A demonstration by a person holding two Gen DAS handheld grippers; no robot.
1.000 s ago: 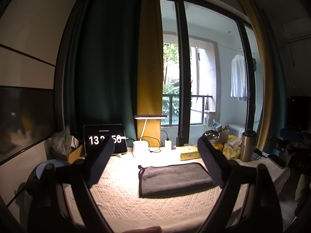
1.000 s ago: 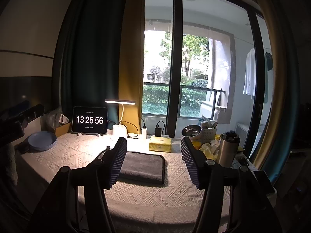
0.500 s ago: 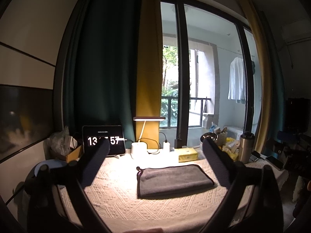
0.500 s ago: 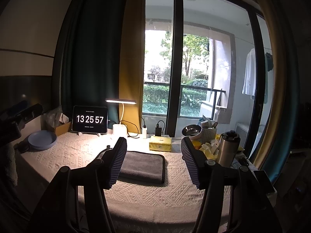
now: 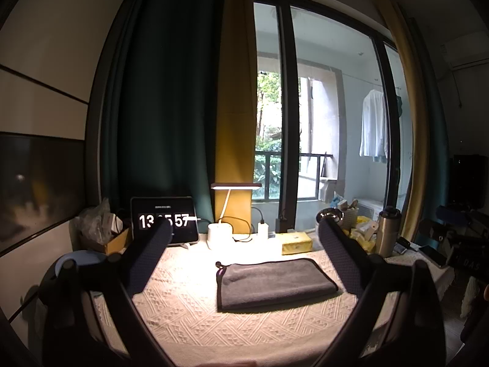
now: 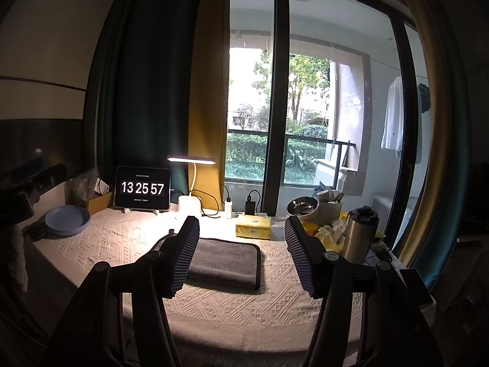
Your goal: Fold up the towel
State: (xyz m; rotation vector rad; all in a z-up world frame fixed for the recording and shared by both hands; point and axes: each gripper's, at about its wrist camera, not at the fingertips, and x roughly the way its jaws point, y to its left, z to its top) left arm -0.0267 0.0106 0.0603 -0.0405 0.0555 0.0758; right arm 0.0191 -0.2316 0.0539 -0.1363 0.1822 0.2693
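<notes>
A dark grey towel (image 5: pixel 275 281) lies folded into a flat rectangle on the cream patterned tablecloth (image 5: pixel 183 321), with a small hanging loop at its far left corner. It also shows in the right wrist view (image 6: pixel 224 261). My left gripper (image 5: pixel 244 235) is open and empty, held above and in front of the towel. My right gripper (image 6: pixel 241 229) is open and empty, also held back from the towel, which sits between its fingers in view.
At the table's back stand a tablet clock (image 6: pixel 142 188), a lit desk lamp (image 6: pixel 191 160), chargers and a yellow tissue box (image 6: pixel 253 226). A blue plate (image 6: pixel 67 220) lies at the left. A steel bowl (image 6: pixel 301 208), basket and steel flask (image 6: pixel 360 232) crowd the right.
The left gripper has drawn back and risen a little, so the towel looks lower and smaller between its fingers. The right gripper has barely moved. The towel lies still.
</notes>
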